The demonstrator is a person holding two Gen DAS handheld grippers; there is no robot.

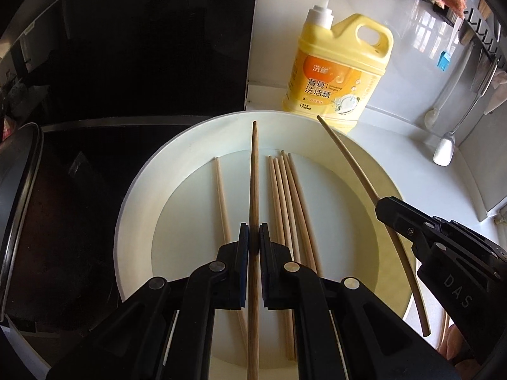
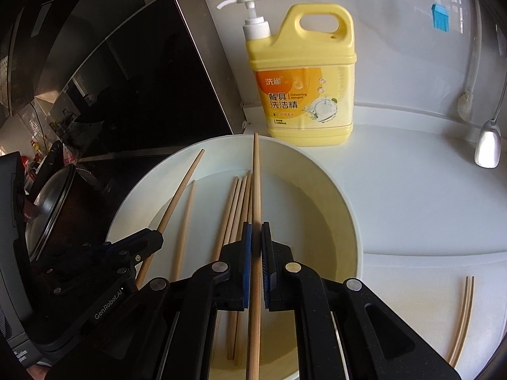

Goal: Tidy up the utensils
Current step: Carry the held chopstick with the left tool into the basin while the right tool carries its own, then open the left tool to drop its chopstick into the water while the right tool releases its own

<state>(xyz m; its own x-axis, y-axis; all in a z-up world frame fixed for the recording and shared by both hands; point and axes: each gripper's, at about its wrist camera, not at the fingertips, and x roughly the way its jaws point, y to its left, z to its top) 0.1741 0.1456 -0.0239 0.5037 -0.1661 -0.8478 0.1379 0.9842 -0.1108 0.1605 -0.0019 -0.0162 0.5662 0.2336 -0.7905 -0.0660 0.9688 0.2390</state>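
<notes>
A white basin (image 1: 136, 209) (image 2: 342, 218) on the counter holds several loose wooden chopsticks (image 1: 293, 196) (image 2: 234, 209). My left gripper (image 1: 254, 234) is shut on one chopstick (image 1: 254, 171) and holds it above the basin, pointing away; it also shows at the left of the right wrist view (image 2: 149, 237) with its chopstick (image 2: 182, 186). My right gripper (image 2: 256, 232) is shut on another chopstick (image 2: 256, 177), above the basin's middle. In the left wrist view it (image 1: 385, 209) is at the right with its chopstick (image 1: 348, 161).
A yellow dish-soap bottle (image 1: 339, 69) (image 2: 304, 88) stands behind the basin. Two chopsticks (image 2: 462, 316) lie on the white counter at right. A ladle (image 2: 489, 145), brush and blue silicone brush (image 2: 440, 15) hang on the wall. A black stove and pot (image 1: 19, 196) are at left.
</notes>
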